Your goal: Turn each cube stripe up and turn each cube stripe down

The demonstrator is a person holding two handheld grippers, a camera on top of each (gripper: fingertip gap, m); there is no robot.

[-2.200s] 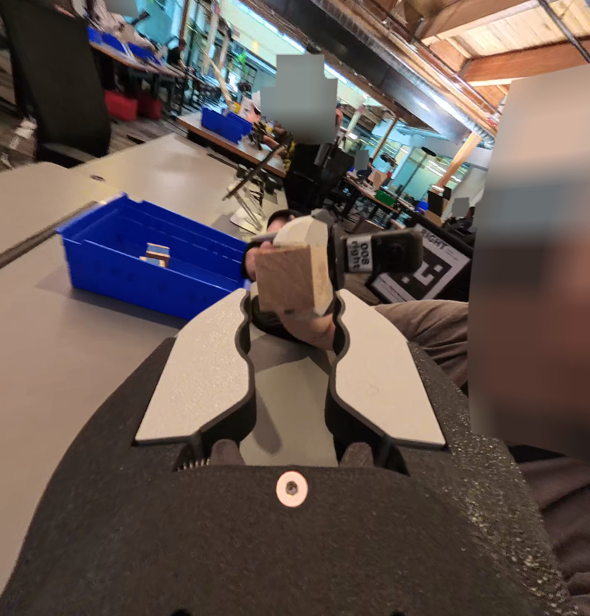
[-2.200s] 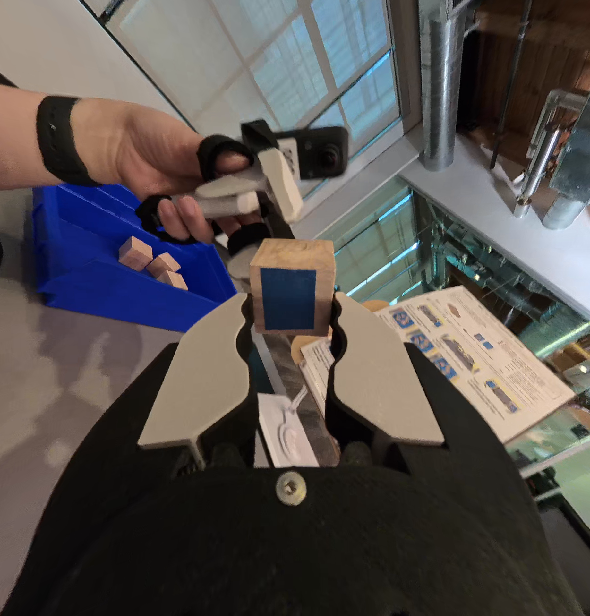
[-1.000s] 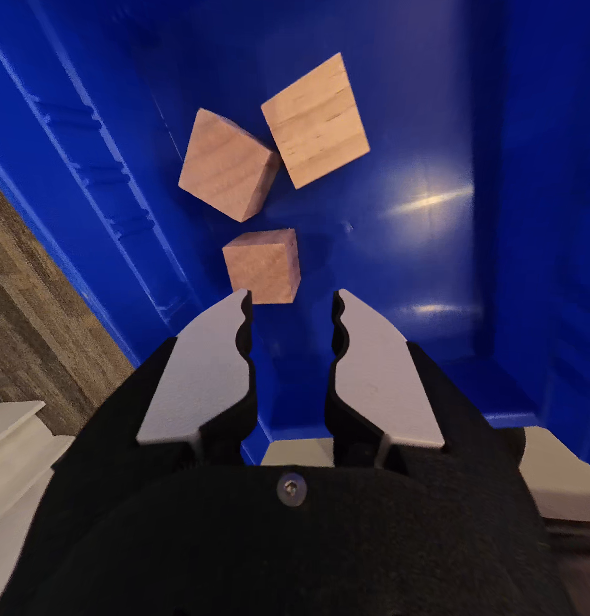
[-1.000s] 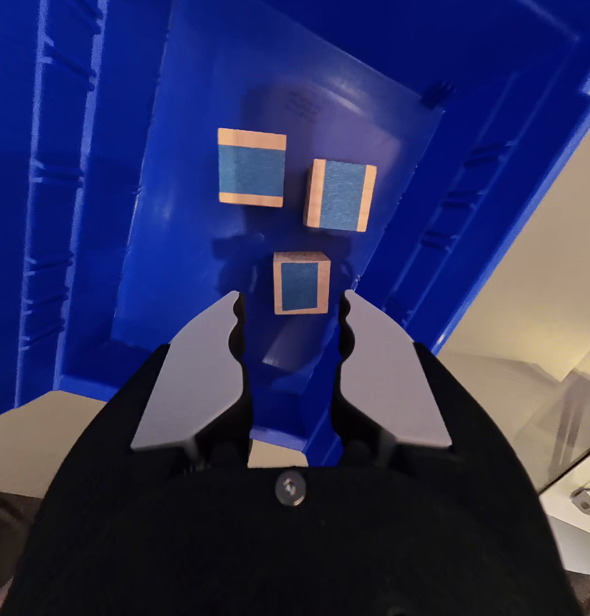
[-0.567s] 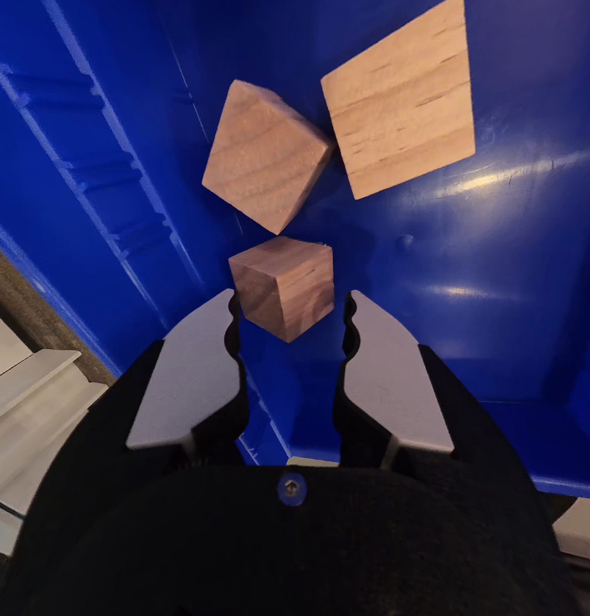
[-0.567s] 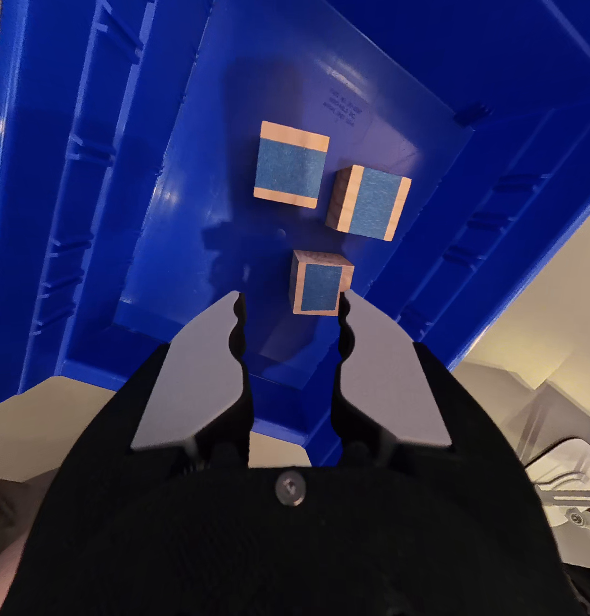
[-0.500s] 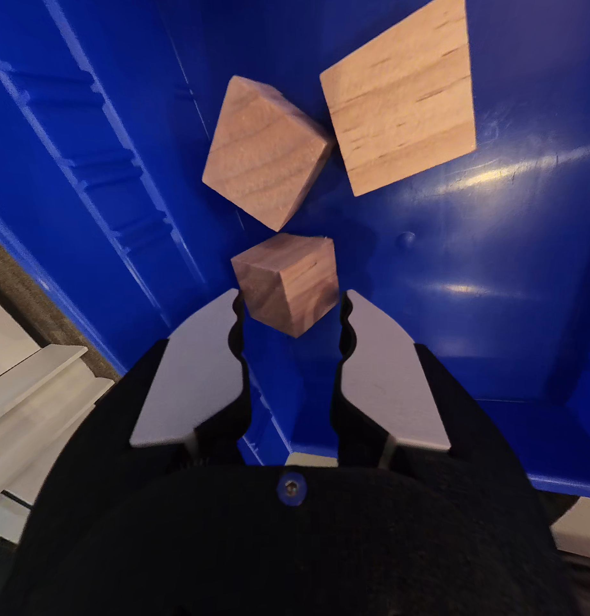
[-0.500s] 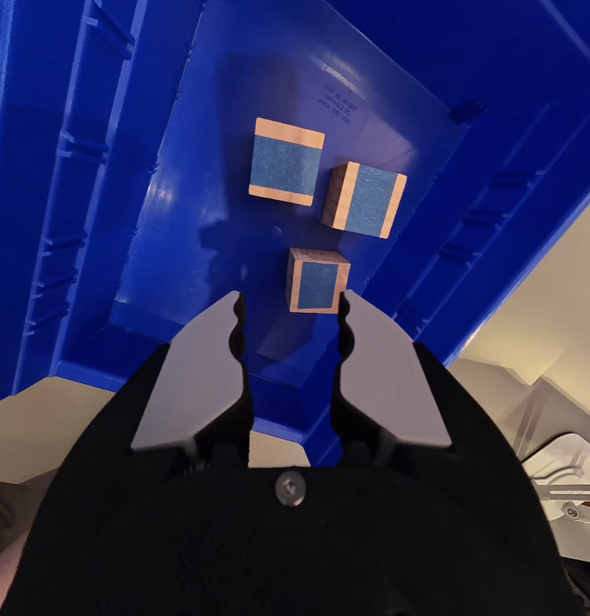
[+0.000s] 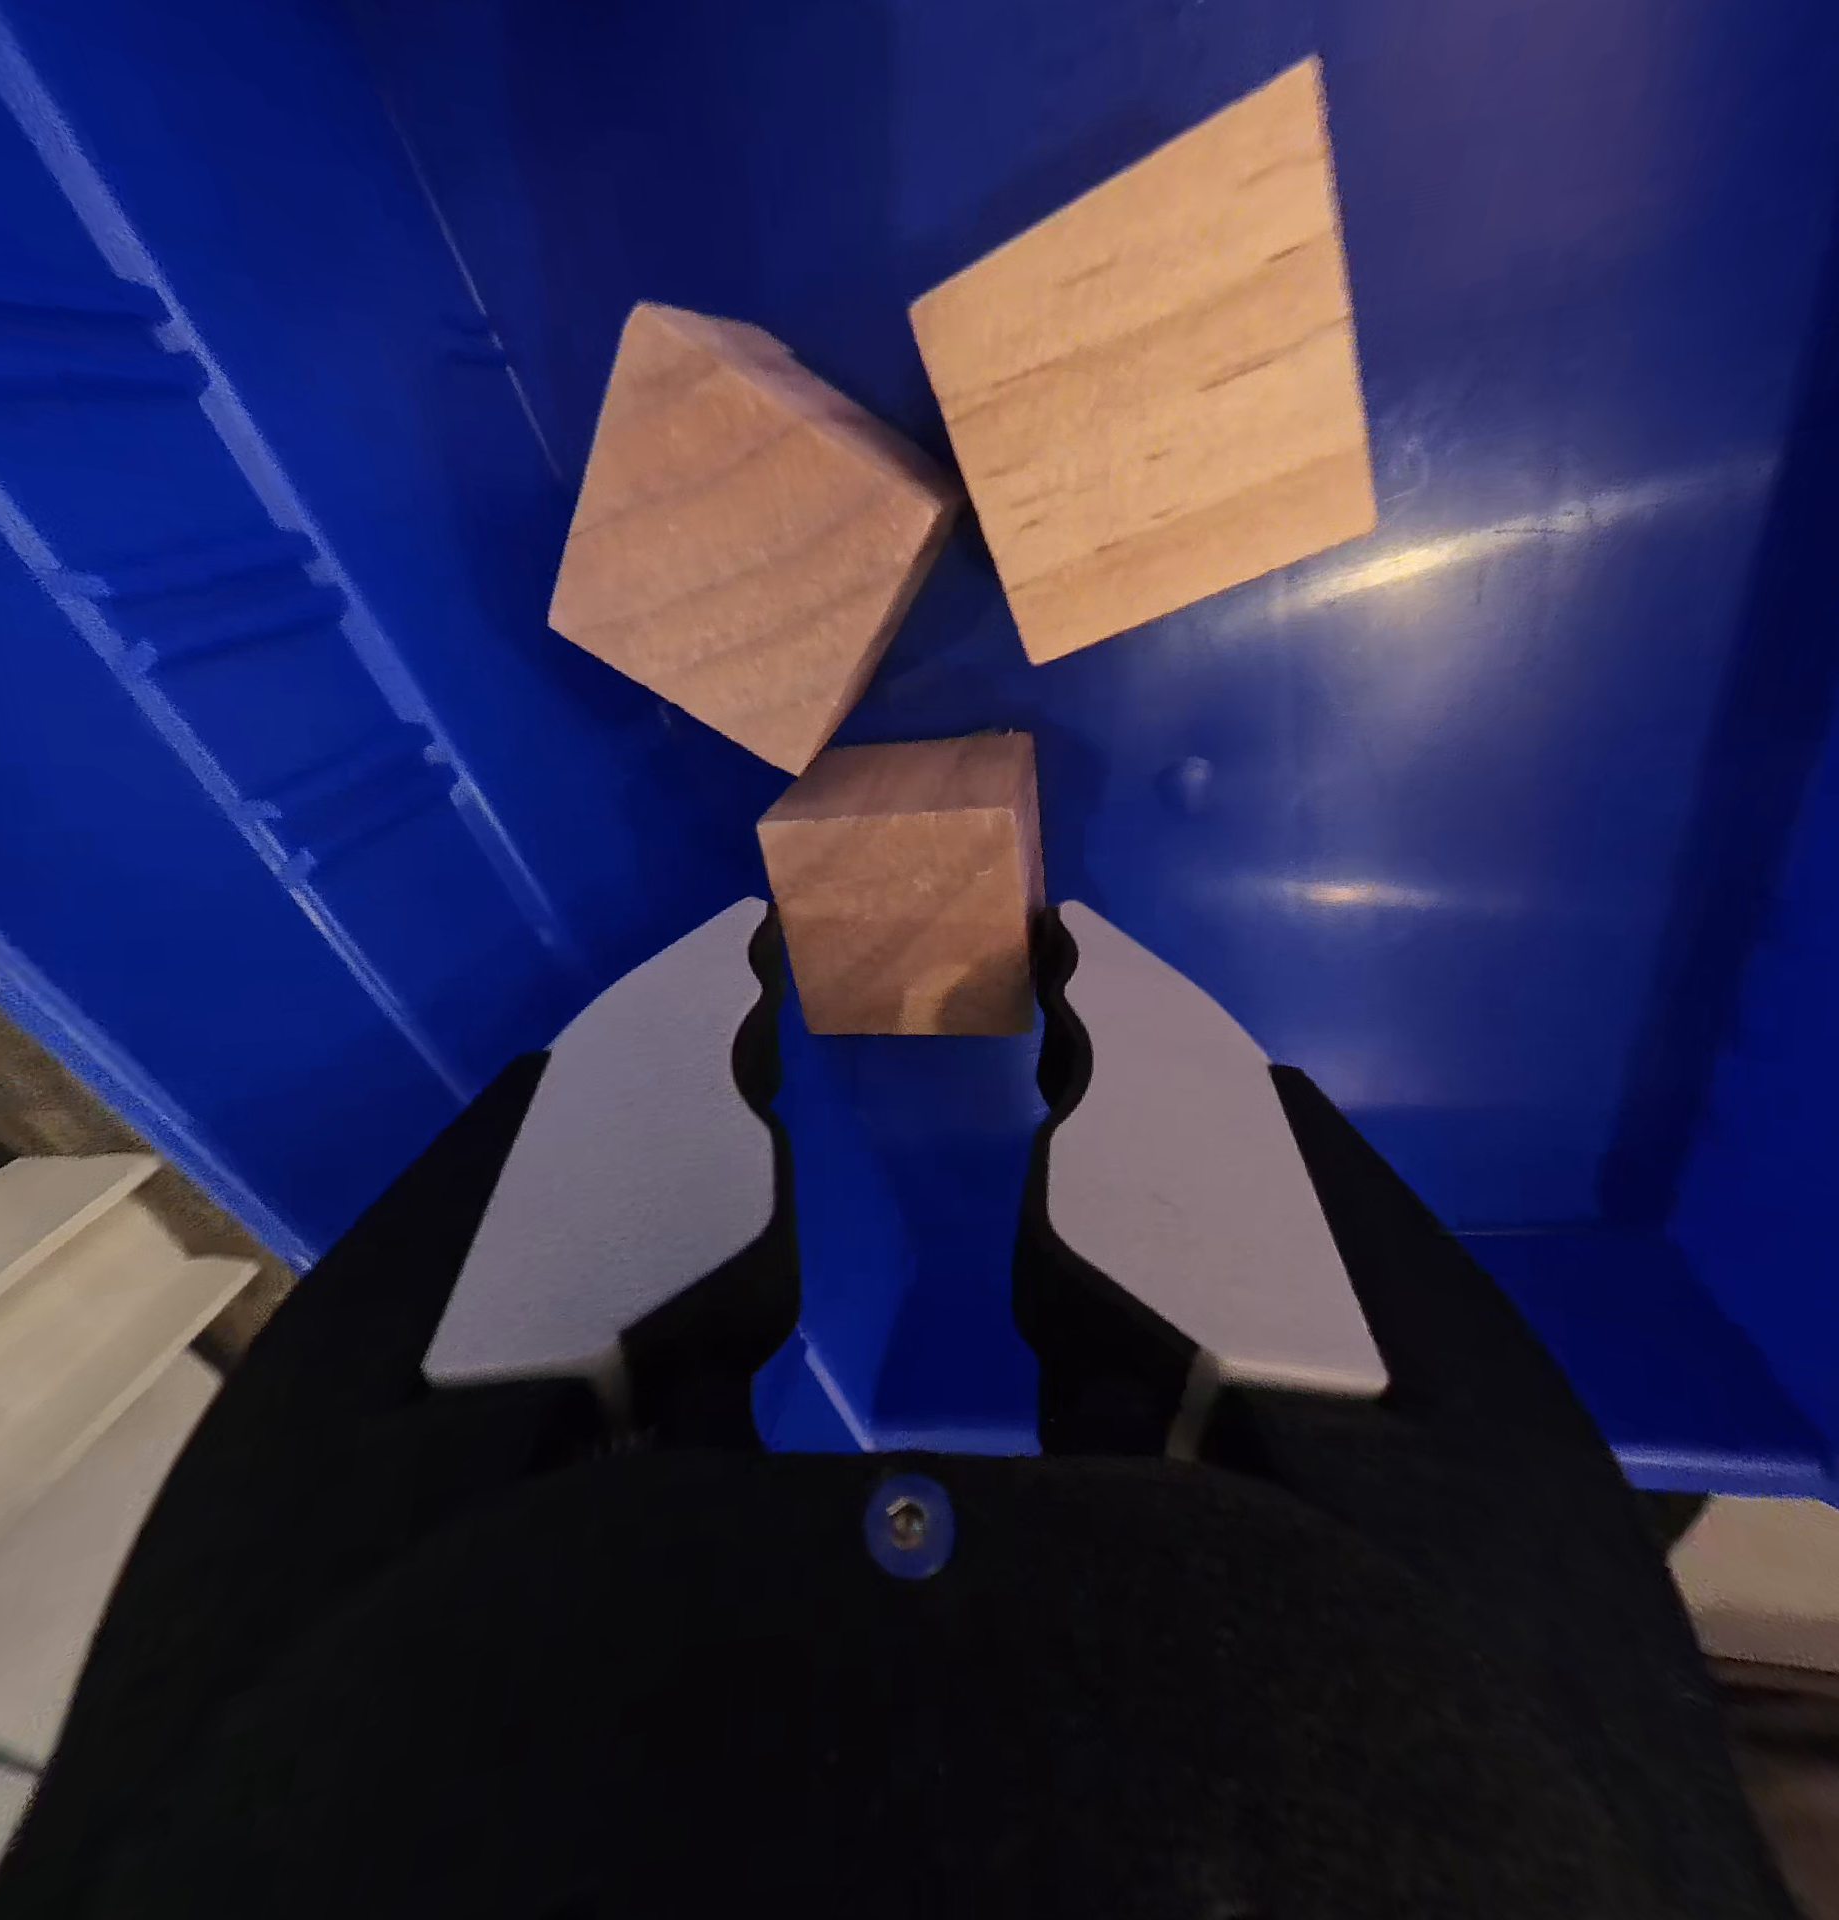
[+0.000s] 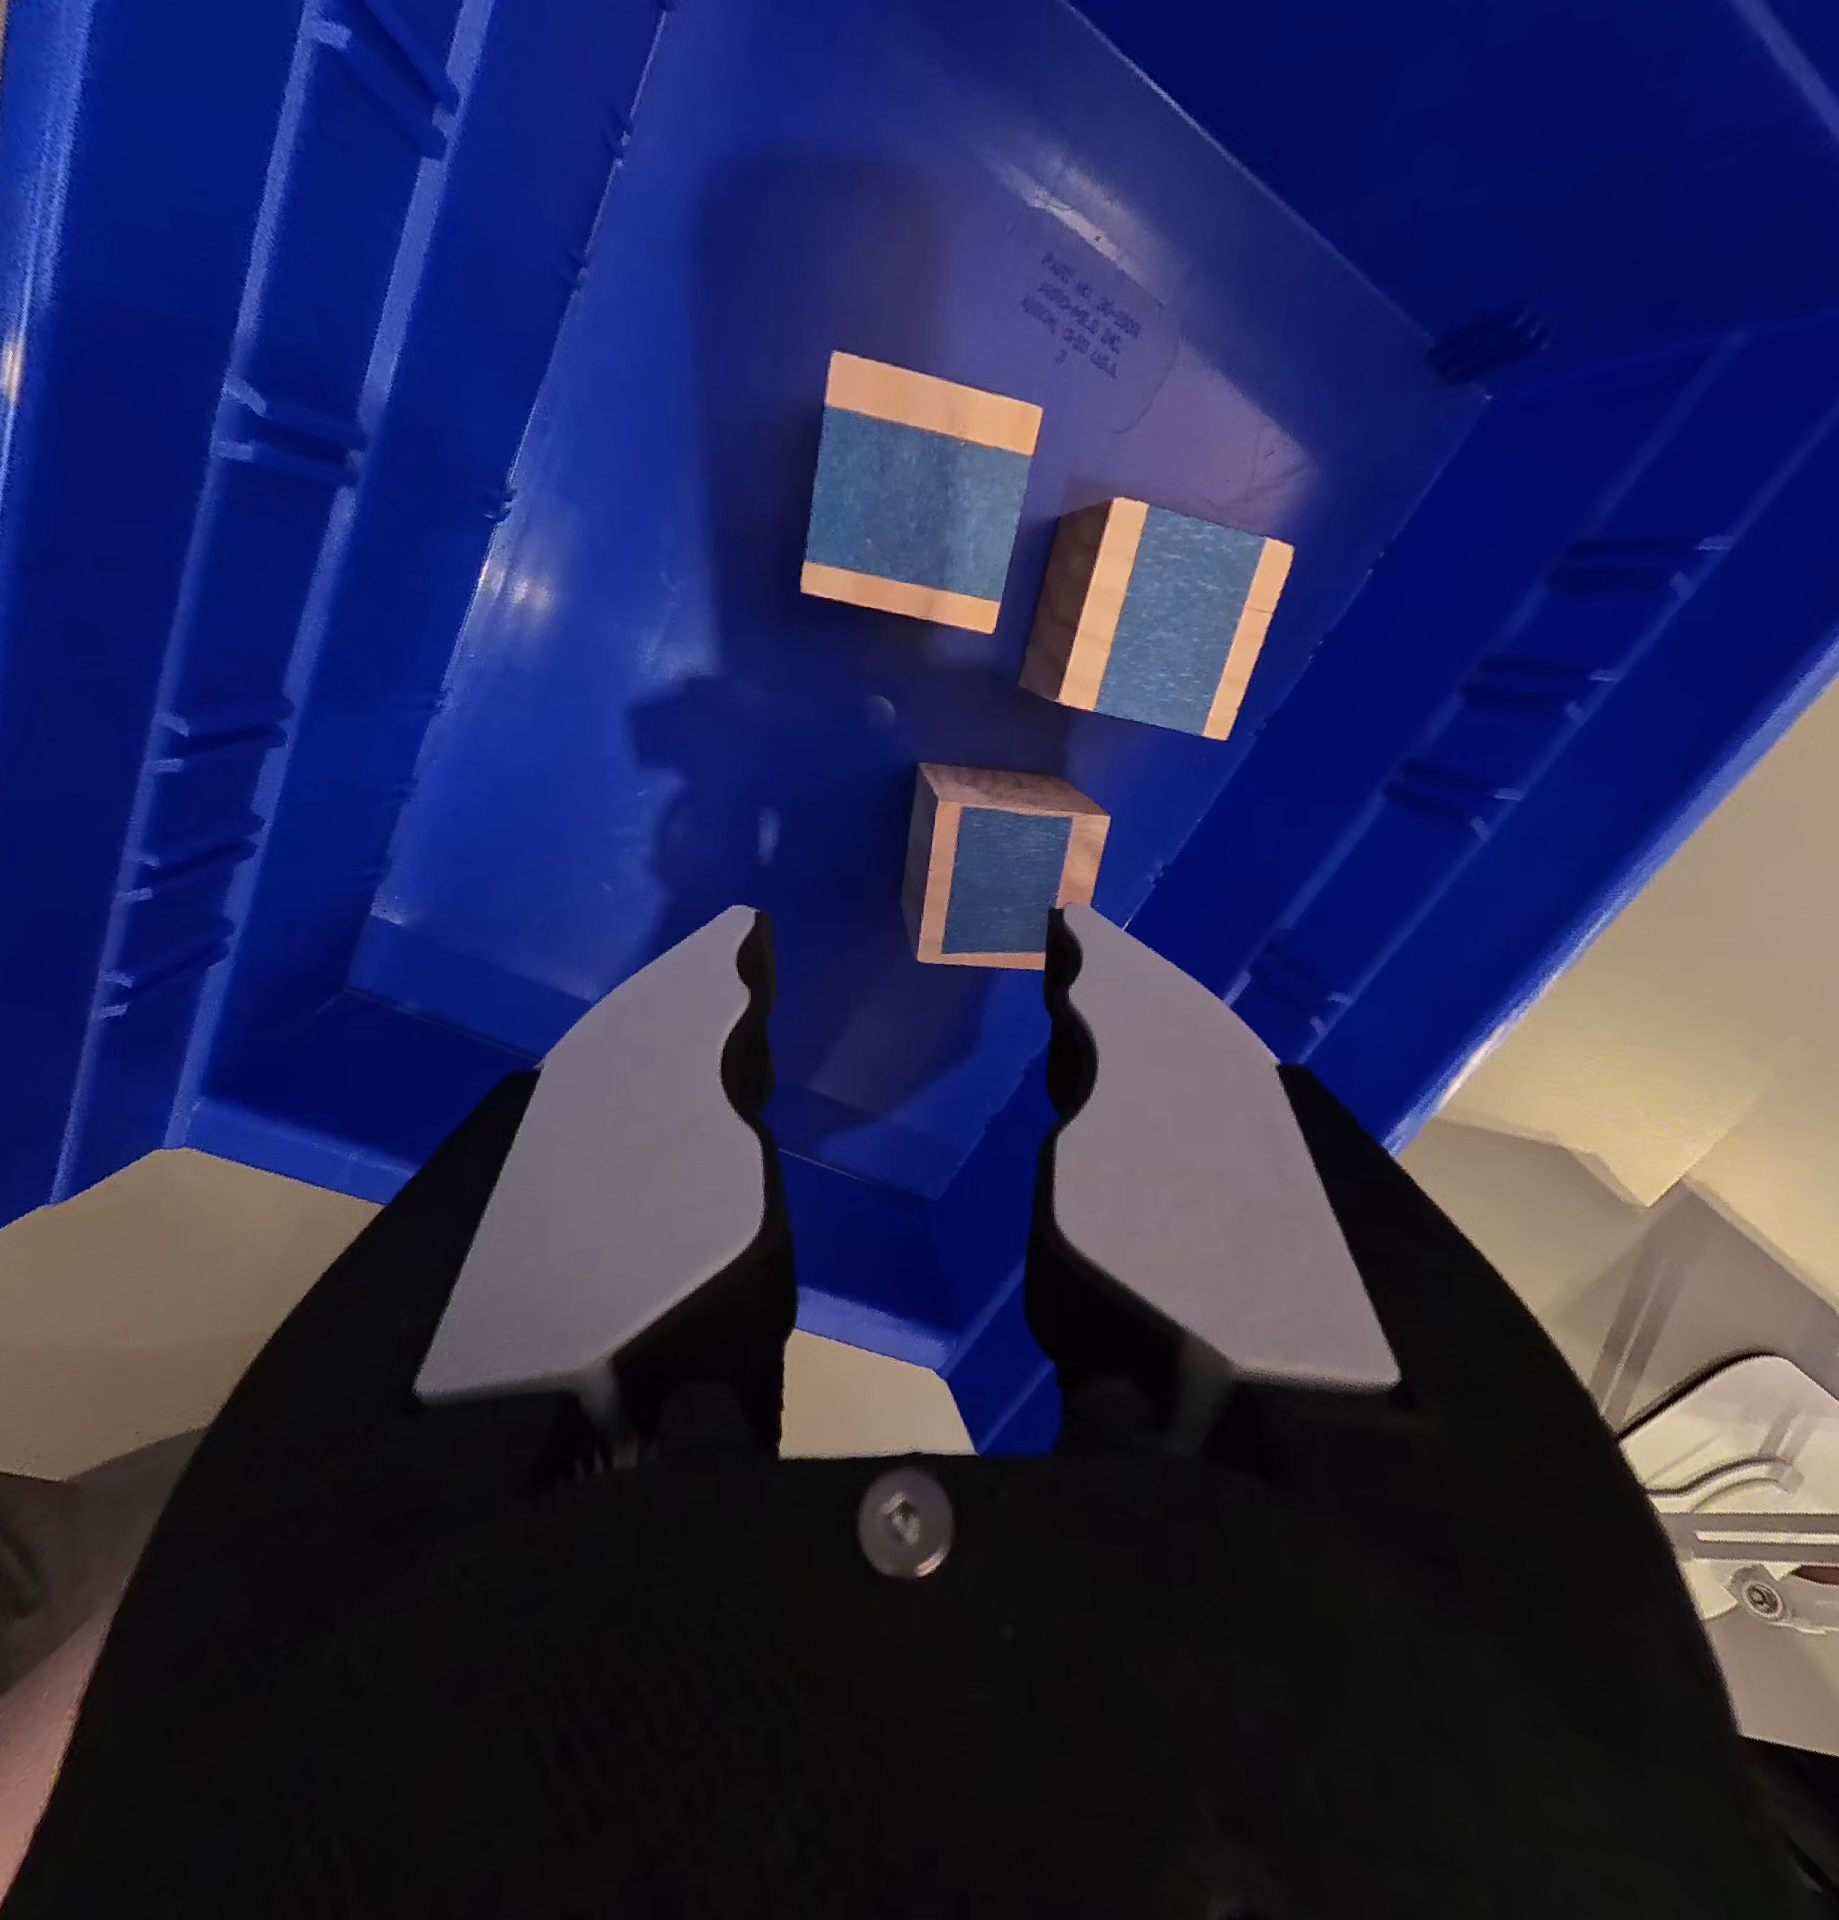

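Wooden cubes lie in two blue bins, three in each. In the left bin point(image 9: 219, 623) all three show plain wood on top; in the right bin point(image 10: 271, 520) all three show a blue stripe on top. We judge that the left side is at the grasp step. Our left gripper point(image 9: 904, 966) has the nearest, smallest cube point(image 9: 899, 883) between its fingertips, and both pads appear pressed against its sides, so we take it as gripped; the cube's far corner sits just beside a second cube point(image 9: 738, 530). Our right gripper point(image 10: 904, 966) is open and holds nothing. Its target, the striped small cube point(image 10: 998, 873), lies off-centre, in line with the right fingertip point(image 10: 1076, 935) rather than between the two. Next, we would lift the left cube clear of its neighbour and rotate it to bring the stripe up. On the right, we would first shift the gripper sideways until the cube is centred, then descend and close.
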